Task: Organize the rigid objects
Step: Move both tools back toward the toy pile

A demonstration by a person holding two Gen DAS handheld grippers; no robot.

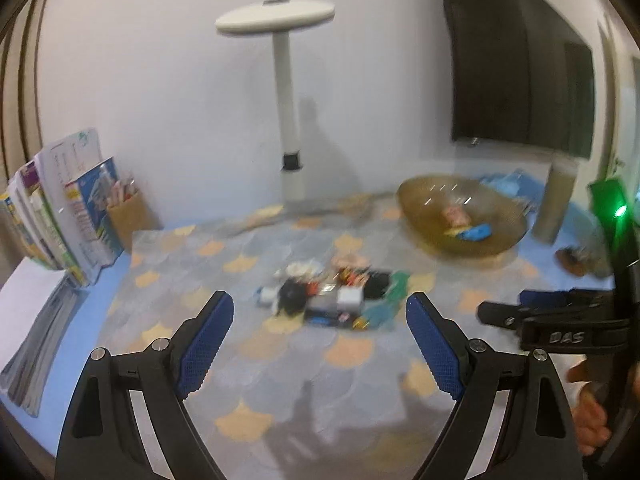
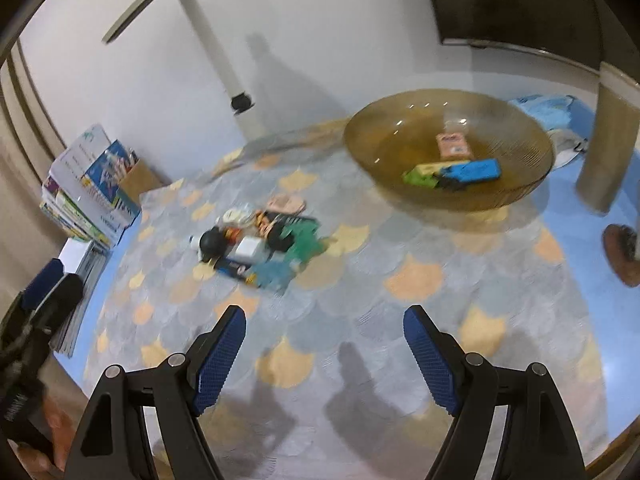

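Amber glass bowl [image 2: 448,152] held some pieces; both grippers, left gripper [image 1: 320,344] and right gripper [image 2: 324,356], stood wide and empty. Judged between picks: the pile [image 2: 260,244] ahead needed a grasp next.

Both views are evenly and fairly softly lit from above and behind the cameras, so dark shadows fall forward across the patterned mat [image 2: 360,264] near the bottom and a lamp post [image 1: 289,120] casts a faint one on the far wall. Motion blur smears the pile of small objects [image 1: 336,292] and the amber bowl [image 2: 448,152], which carries small glints of glare. Fisheye bending curves the edges into a black vignette.
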